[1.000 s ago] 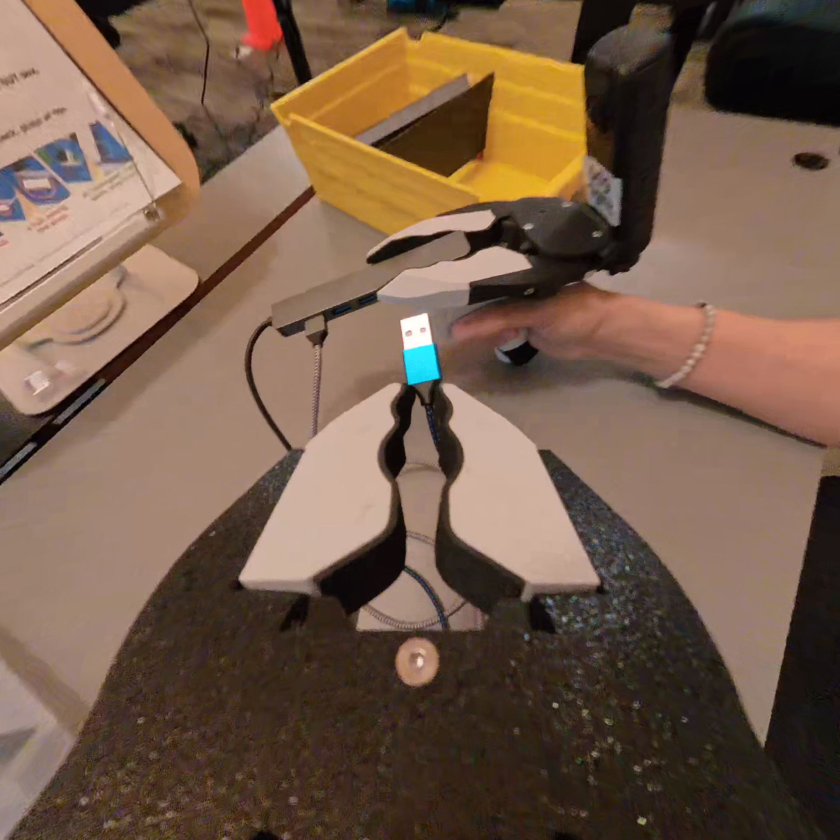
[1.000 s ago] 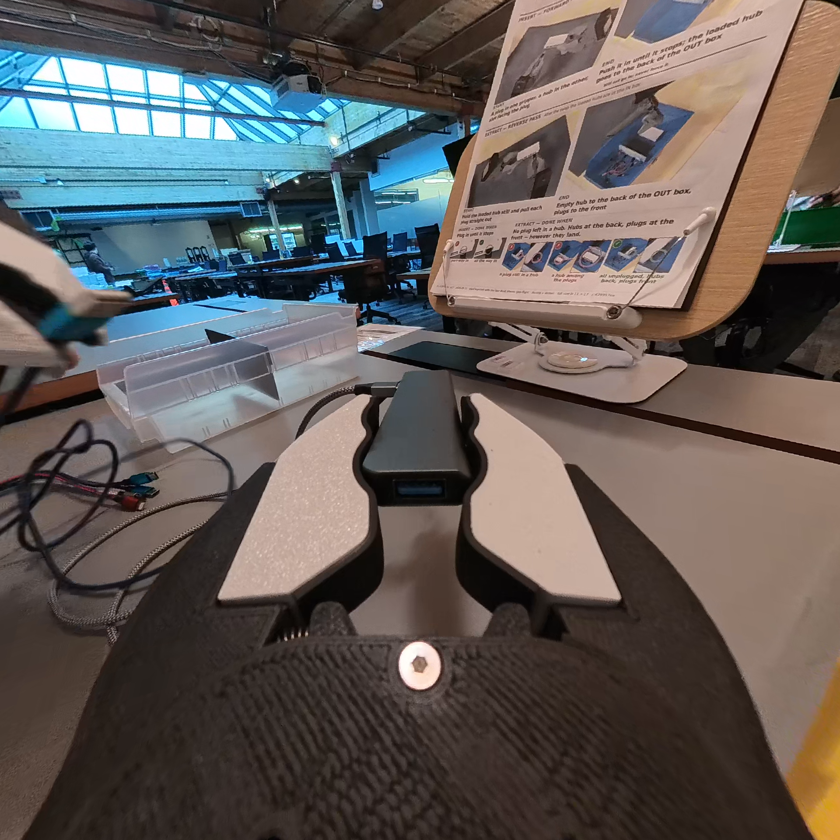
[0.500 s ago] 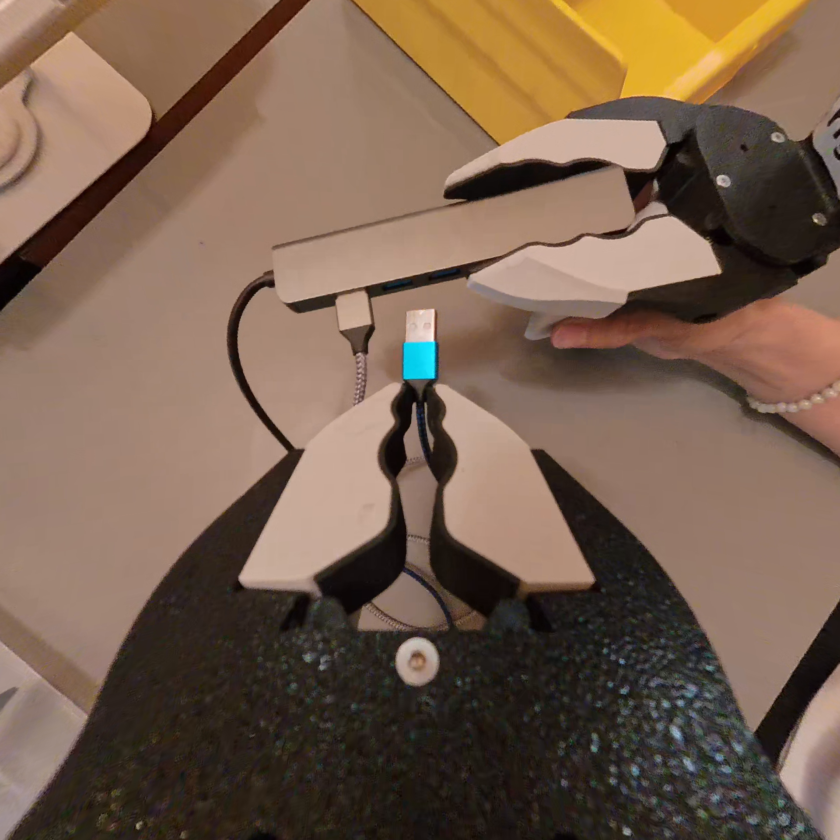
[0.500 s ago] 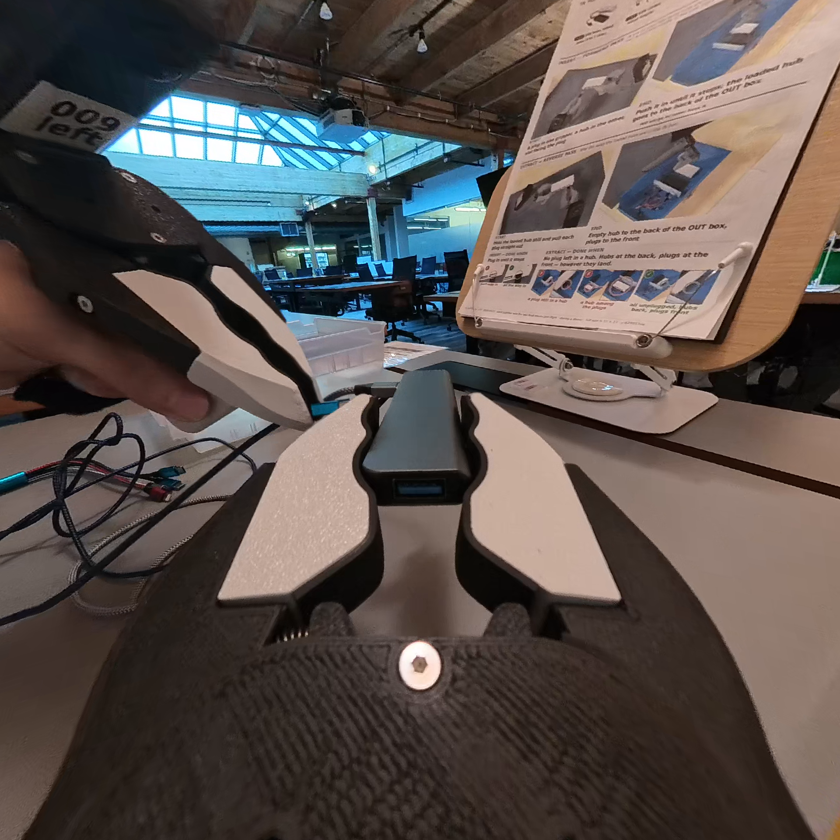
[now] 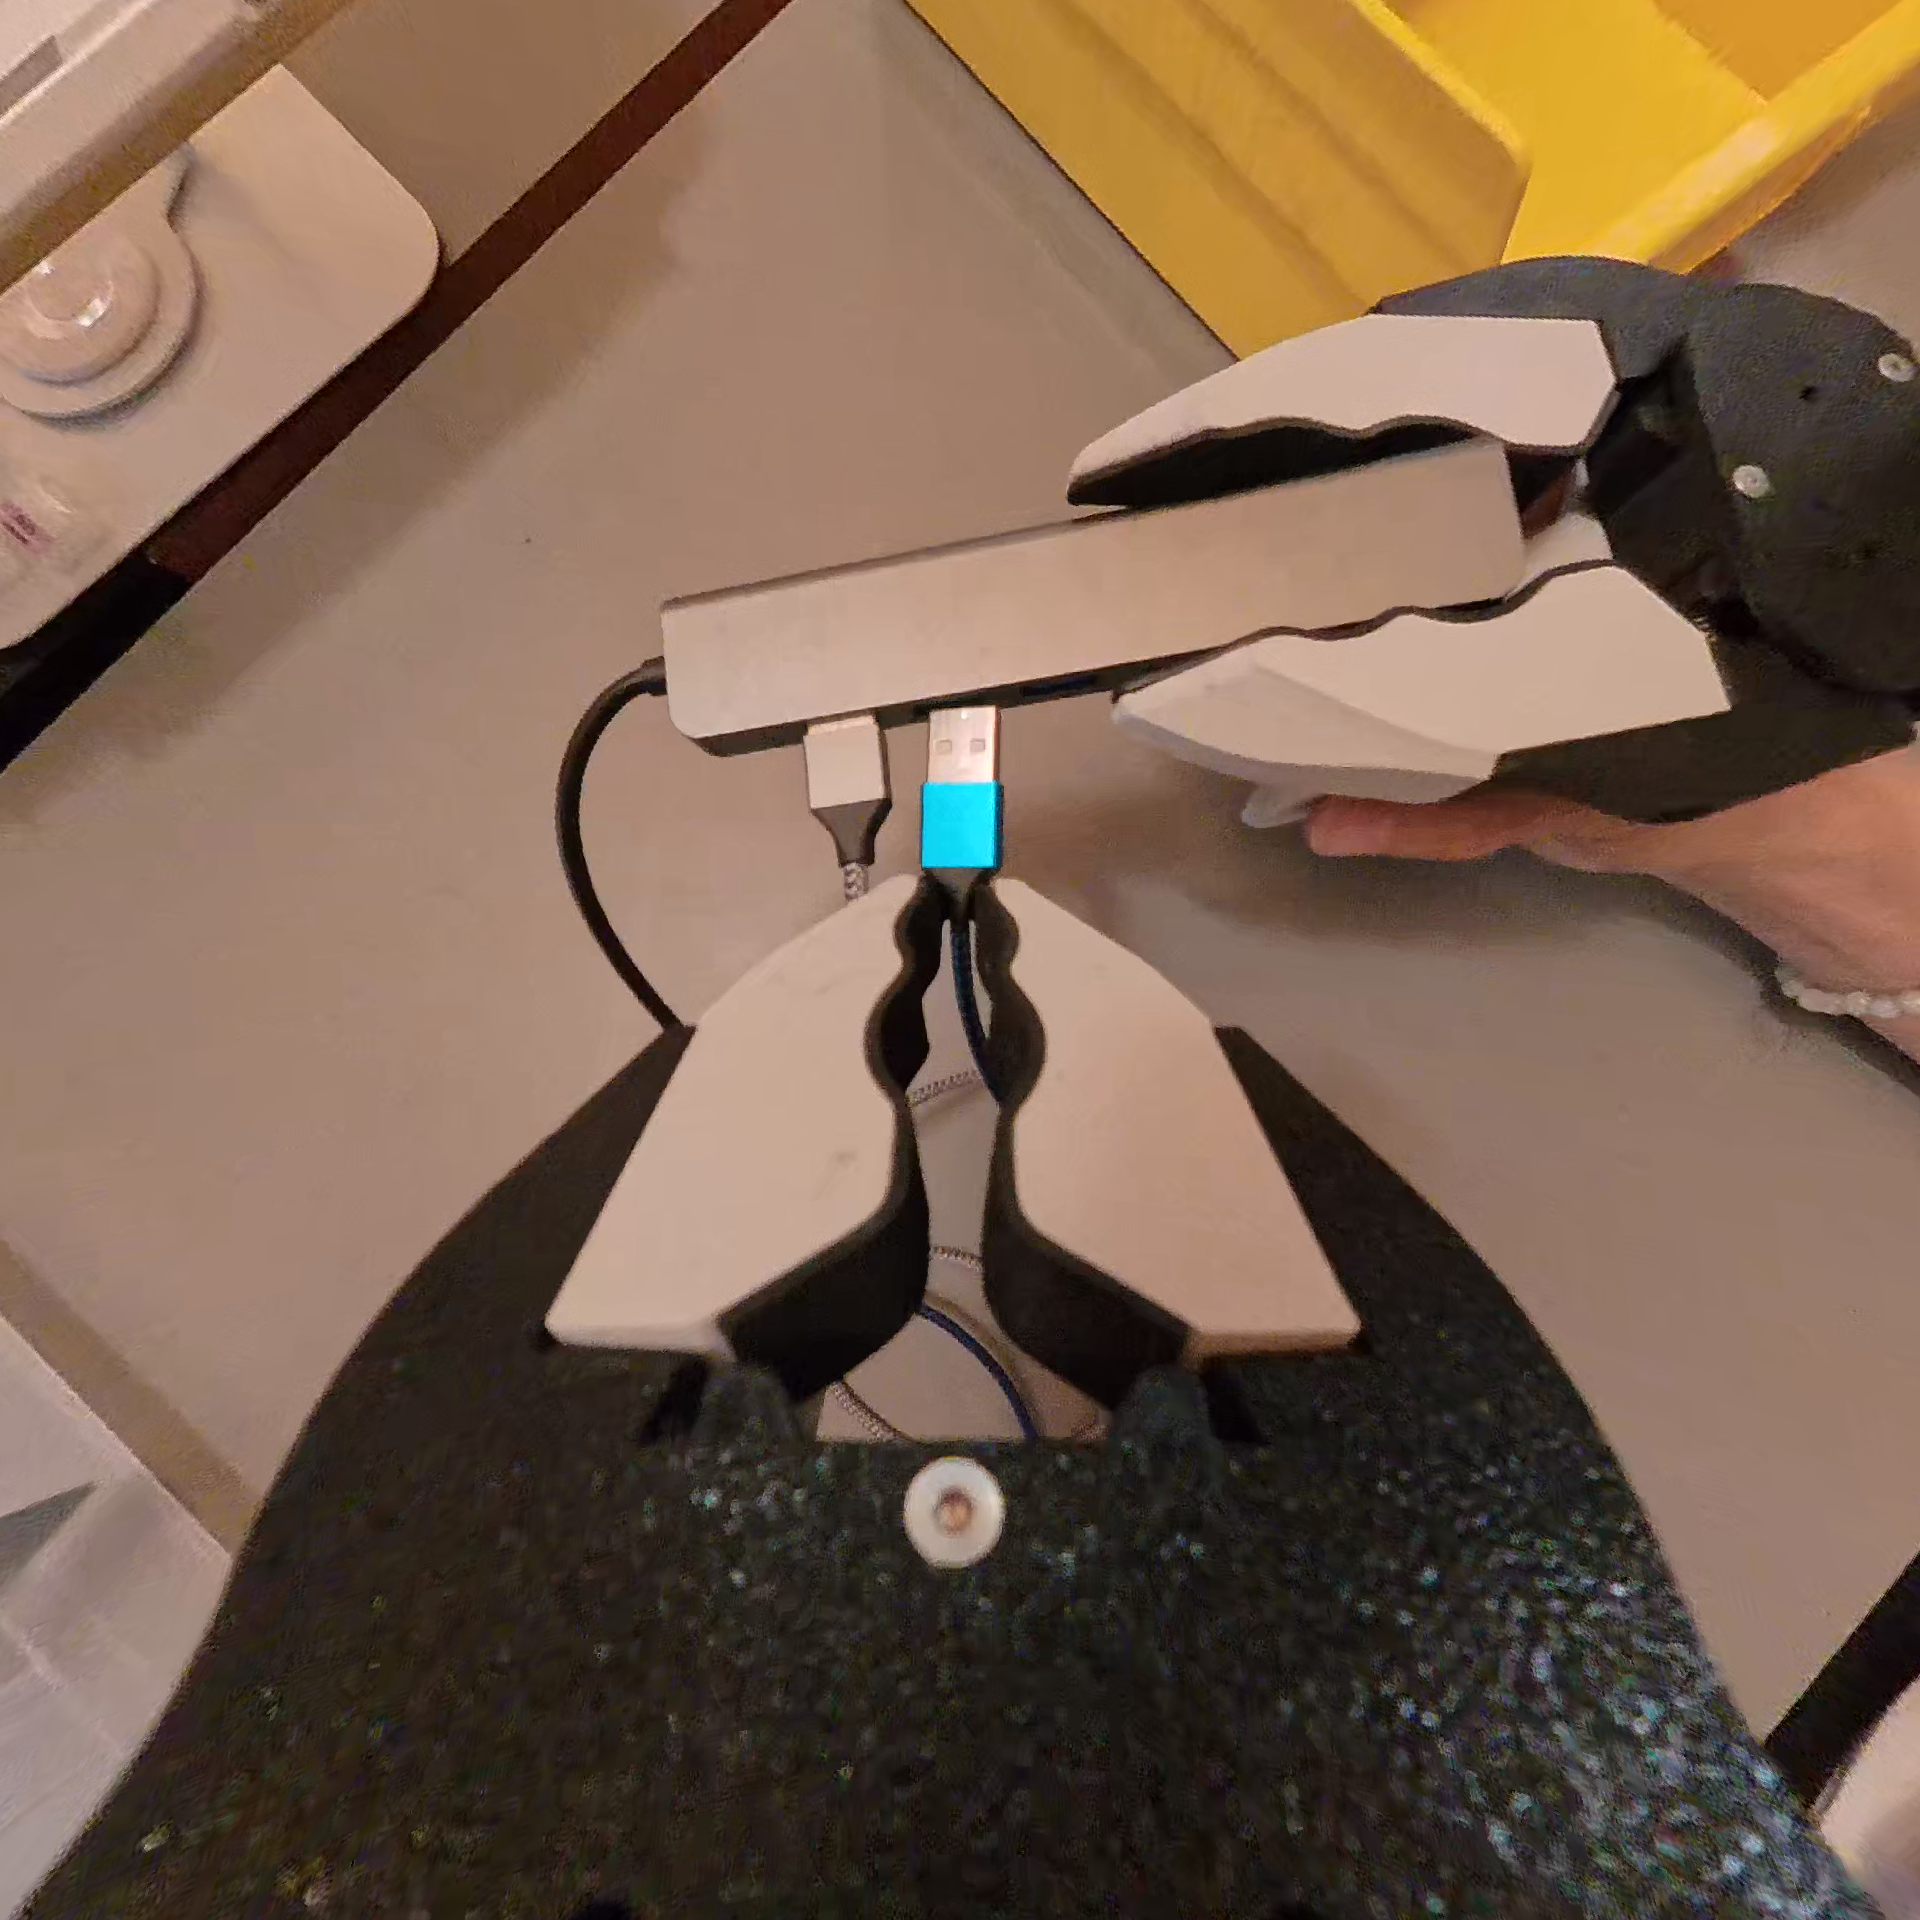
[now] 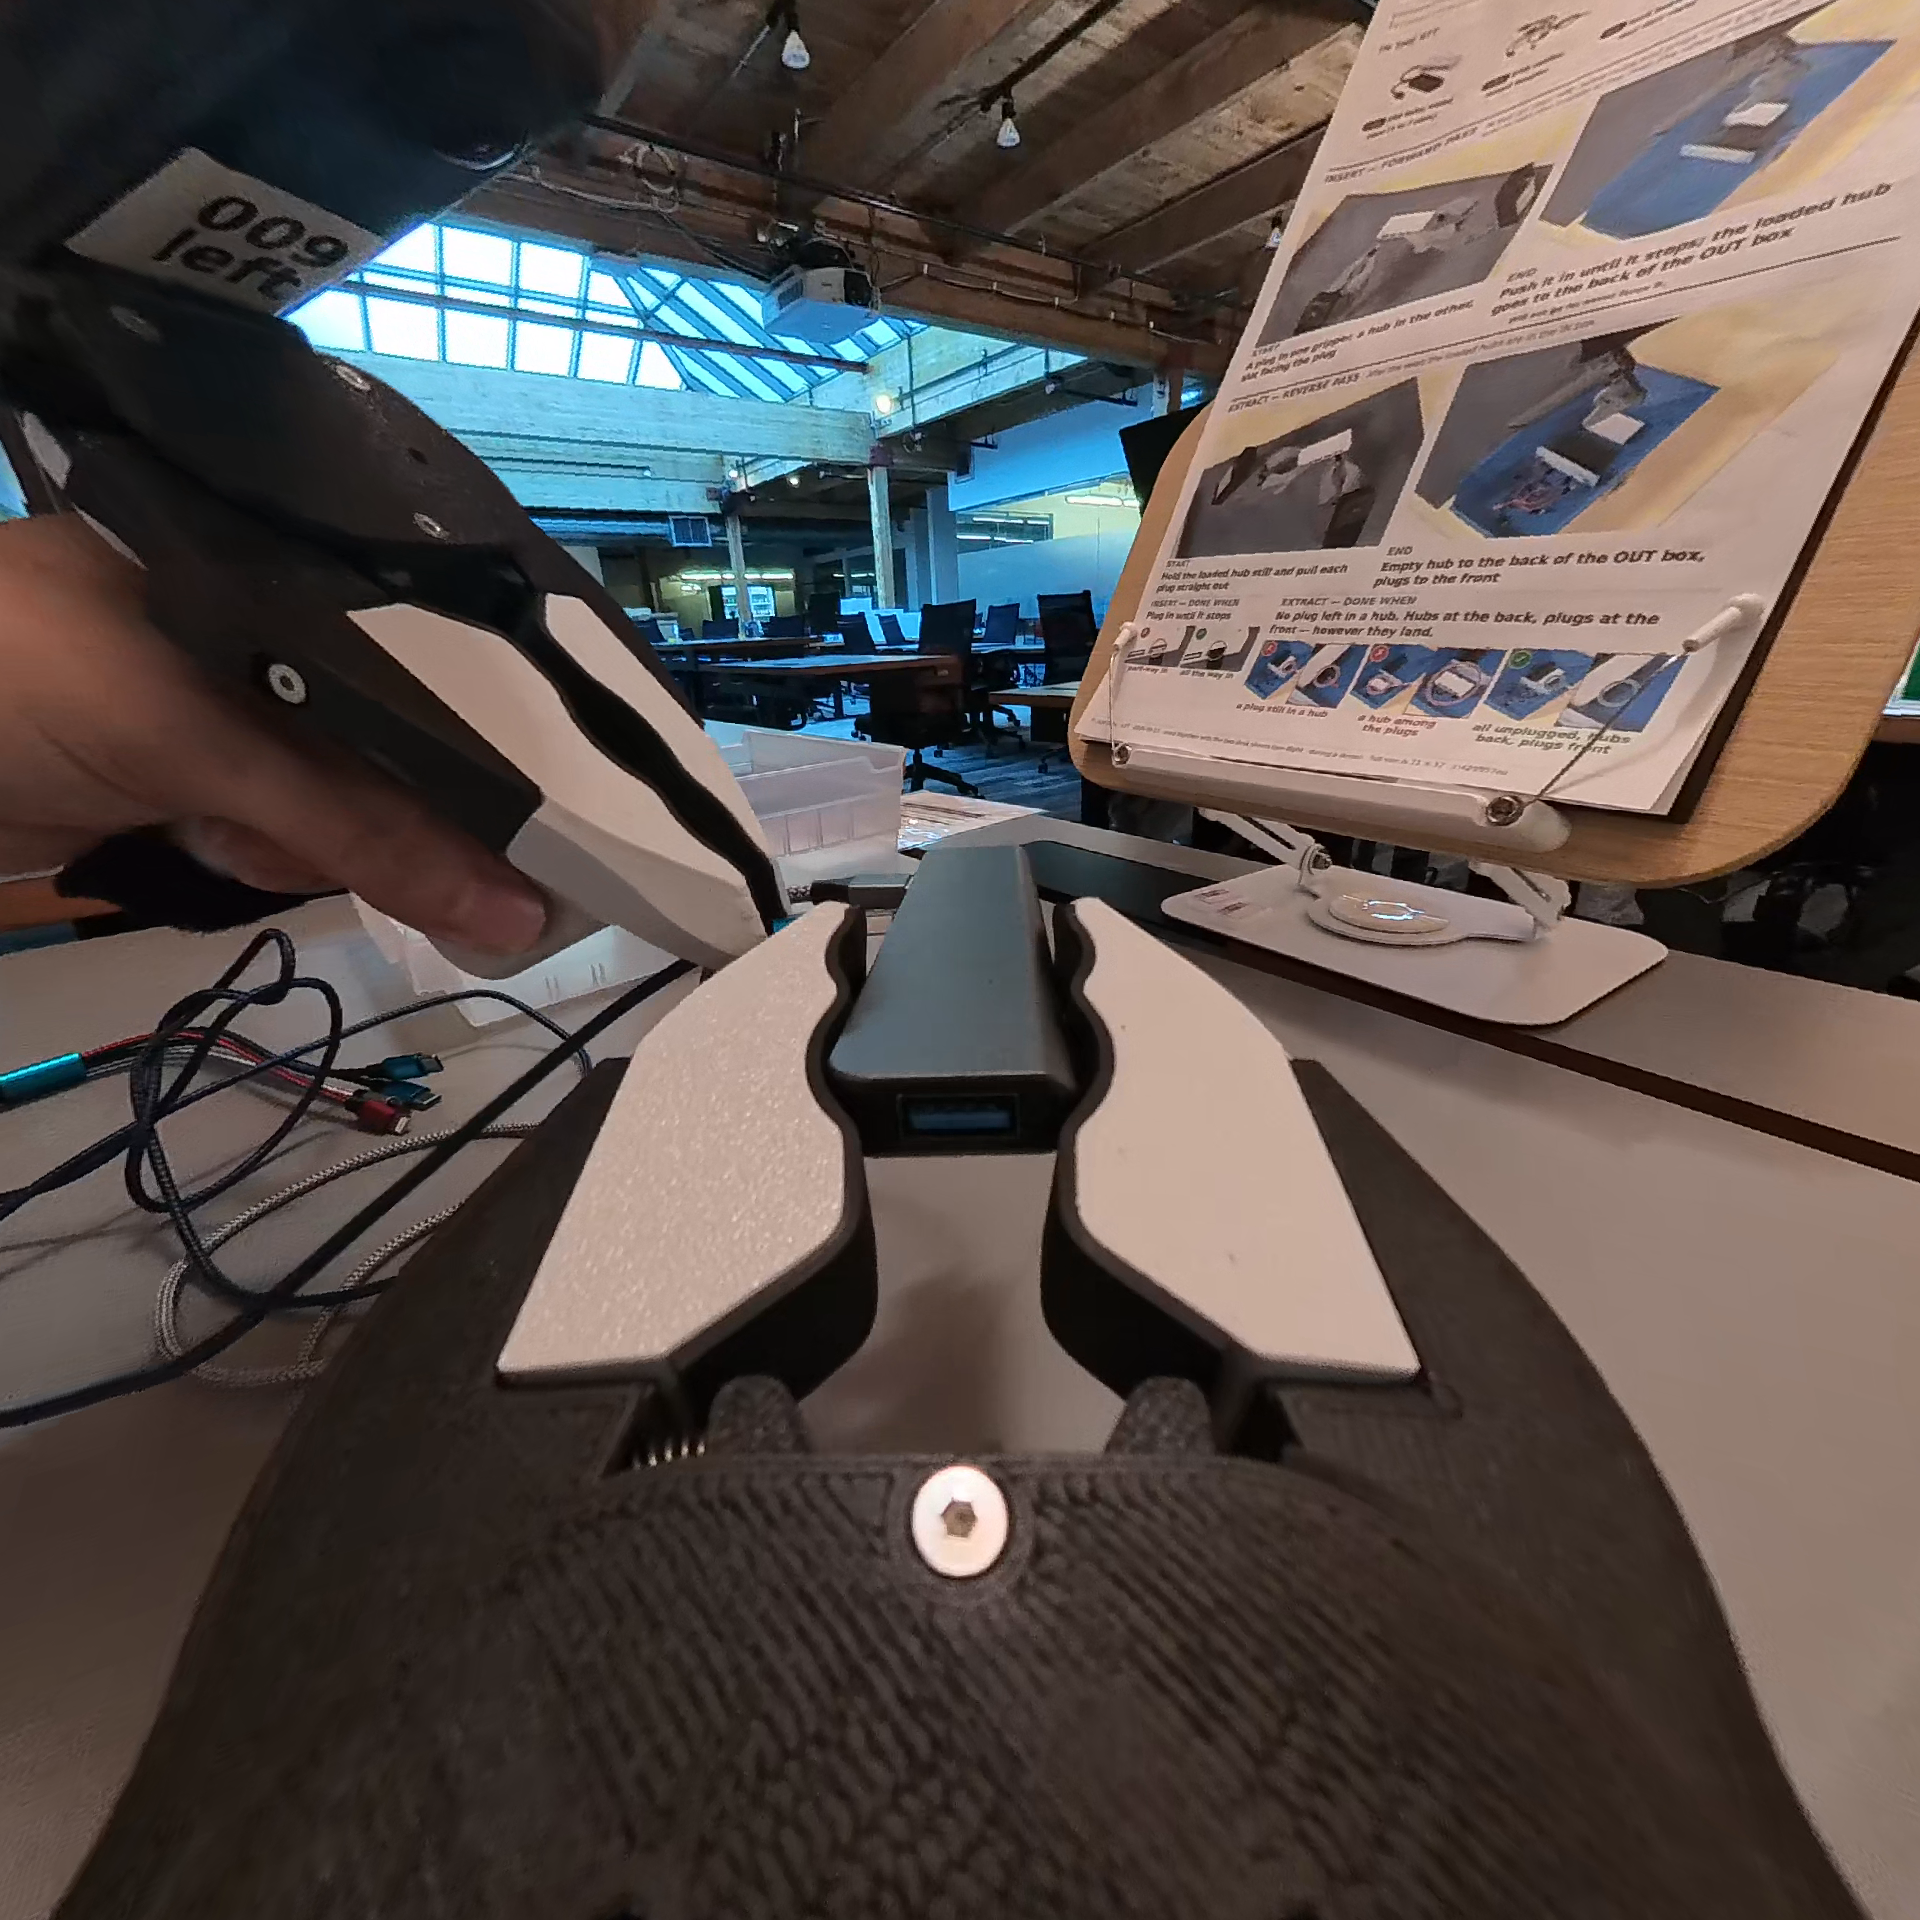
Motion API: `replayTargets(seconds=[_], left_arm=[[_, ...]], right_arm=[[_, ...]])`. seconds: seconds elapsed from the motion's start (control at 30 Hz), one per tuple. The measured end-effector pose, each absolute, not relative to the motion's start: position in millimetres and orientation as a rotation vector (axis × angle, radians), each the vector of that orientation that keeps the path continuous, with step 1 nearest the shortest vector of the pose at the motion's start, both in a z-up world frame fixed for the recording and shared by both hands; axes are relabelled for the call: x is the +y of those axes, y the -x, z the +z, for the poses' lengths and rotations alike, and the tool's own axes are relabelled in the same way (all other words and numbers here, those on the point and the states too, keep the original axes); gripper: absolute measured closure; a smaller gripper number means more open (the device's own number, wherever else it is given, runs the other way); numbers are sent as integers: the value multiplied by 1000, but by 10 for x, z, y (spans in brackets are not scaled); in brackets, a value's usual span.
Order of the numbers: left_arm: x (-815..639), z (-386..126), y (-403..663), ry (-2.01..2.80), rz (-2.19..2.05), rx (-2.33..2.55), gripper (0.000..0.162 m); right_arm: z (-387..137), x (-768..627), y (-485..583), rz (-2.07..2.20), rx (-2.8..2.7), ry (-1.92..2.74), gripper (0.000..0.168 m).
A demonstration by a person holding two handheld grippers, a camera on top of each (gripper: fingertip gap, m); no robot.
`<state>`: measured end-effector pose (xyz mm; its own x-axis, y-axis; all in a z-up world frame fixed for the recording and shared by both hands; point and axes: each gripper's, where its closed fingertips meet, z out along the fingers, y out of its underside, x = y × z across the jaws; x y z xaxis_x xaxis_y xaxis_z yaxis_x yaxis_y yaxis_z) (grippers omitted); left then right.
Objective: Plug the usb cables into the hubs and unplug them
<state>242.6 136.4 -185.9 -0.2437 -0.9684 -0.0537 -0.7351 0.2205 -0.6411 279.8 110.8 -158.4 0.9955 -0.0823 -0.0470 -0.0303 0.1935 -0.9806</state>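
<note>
Left gripper (image 5: 958, 914) clamped on cable just behind blue plug (image 5: 961, 823). Since half-second ago gap closed: plug's metal tip now at hub (image 5: 1081, 621) port mouth, beside silver plug (image 5: 847, 769) already seated. Right gripper (image 6: 961, 997) clamps hub, held above table (image 5: 312, 935). Insertion starting; needs straight push.

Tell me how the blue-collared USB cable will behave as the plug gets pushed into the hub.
The left tool pinches the braided cable just behind the blue plug, so the plug may pivot. The cable loops slackly, likely floppy. The hub, clamped in the right tool, probably holds steady.
</note>
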Motion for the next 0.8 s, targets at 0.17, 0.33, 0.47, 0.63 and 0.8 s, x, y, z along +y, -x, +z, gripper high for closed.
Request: replayTargets(seconds=[0.17,0.33,0.47,0.63,0.8], left_arm=[[1385,-1876,-2419,1588,-660,2008,156],[1396,-1839,-2462,1559,-626,1960,157],[1377,-1824,-2506,1486,-647,1931,156],[1366,-1739,-2546,1388,-802,1812,156],[1364,-1701,-2555,1313,-930,1699,157]], right_arm=[[-1596,1124,-2789,-43,91,1388,133],[-1605,1142,-2773,-74,81,1399,133],[-1592,1123,-2804,-65,103,1385,133],[-1561,1101,-2826,0,160,1344,132],[-1554,1106,-2816,30,171,1334,132]])
